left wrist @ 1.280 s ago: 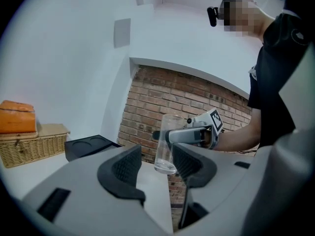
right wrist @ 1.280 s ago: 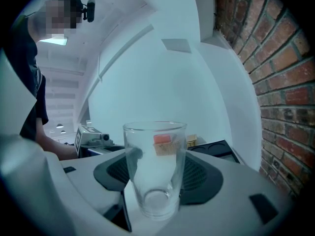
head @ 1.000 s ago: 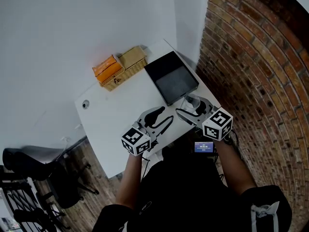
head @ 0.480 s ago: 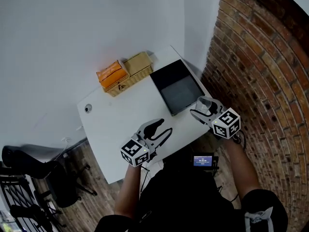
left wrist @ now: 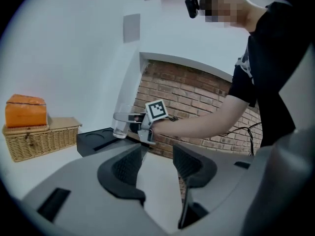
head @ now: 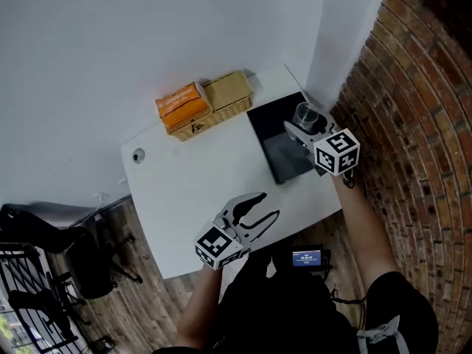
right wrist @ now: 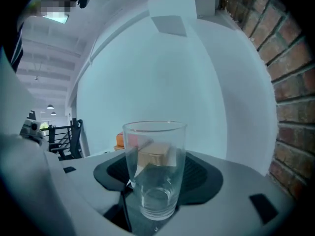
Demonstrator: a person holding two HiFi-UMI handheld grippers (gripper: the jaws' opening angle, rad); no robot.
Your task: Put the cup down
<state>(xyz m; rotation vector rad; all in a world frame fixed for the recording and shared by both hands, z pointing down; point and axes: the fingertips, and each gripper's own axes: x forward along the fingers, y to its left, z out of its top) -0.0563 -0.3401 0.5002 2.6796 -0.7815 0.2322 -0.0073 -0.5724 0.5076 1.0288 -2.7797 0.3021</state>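
A clear, empty glass cup (head: 304, 115) stands upright between the jaws of my right gripper (head: 302, 125), which is shut on it. In the right gripper view the cup (right wrist: 155, 168) fills the middle, with a dark pad on each side. The left gripper view shows the cup (left wrist: 119, 122) held just above the far end of a black tray (left wrist: 96, 139). From the head view the tray (head: 284, 161) lies at the right end of the white table (head: 199, 175). My left gripper (head: 259, 212) is open and holds nothing, near the table's front edge.
A wicker basket (head: 225, 98) with an orange box (head: 183, 103) on it stands at the table's back edge by the white wall. A small round object (head: 139, 155) lies at the left edge. A brick wall (head: 420, 109) runs close on the right; a dark chair (head: 51, 242) stands left.
My right gripper has carried the cup away from me and to the right, from the tray's near end to over its far part. The left gripper has stayed near the front edge.
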